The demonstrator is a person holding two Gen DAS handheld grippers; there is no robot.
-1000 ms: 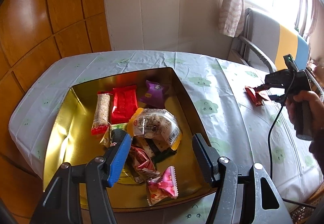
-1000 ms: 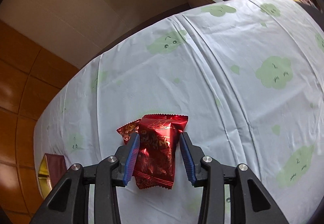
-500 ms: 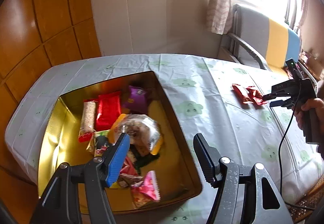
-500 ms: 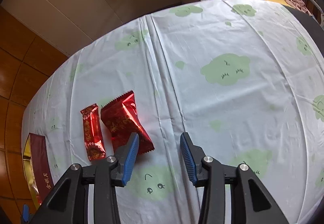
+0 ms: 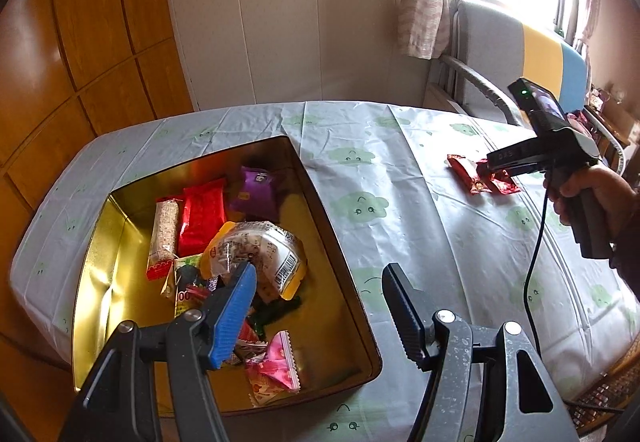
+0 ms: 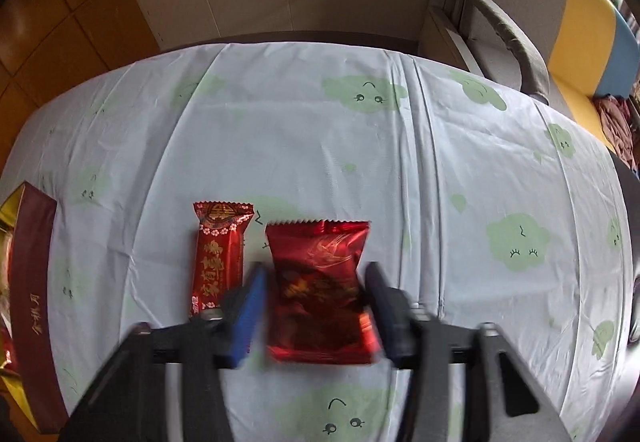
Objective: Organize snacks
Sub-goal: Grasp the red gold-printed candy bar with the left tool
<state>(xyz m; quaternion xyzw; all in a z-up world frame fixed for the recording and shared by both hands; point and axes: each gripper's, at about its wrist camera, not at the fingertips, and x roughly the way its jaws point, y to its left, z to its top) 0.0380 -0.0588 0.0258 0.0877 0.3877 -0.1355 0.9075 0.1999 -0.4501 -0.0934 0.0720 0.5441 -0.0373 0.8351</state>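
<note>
A gold tin (image 5: 100,242) on the table holds several snacks: a red packet (image 5: 202,220), a purple one (image 5: 258,192), a clear bag (image 5: 256,250), a pink sweet (image 5: 276,366). My left gripper (image 5: 320,270) hangs open over the tin's near right side, holding nothing. On the cloth to the right lie a narrow red packet (image 6: 220,258) and a wide red packet (image 6: 320,282), side by side. My right gripper (image 6: 316,269) points down at the wide packet, its jaws closing with that packet between the pads, which look to touch its edges. The picture there is blurred.
The pale tablecloth (image 5: 380,162) with green clouds covers the whole table. A grey armchair (image 5: 520,54) with yellow and blue cushions stands behind the far right corner. A black cable (image 5: 536,262) hangs from the right gripper's handle. The tin's maroon wall (image 6: 32,282) shows at the far left.
The right gripper let go of the wide red packet, swung aside, then came back and narrowed around it. The left gripper shifted a little over the tin.
</note>
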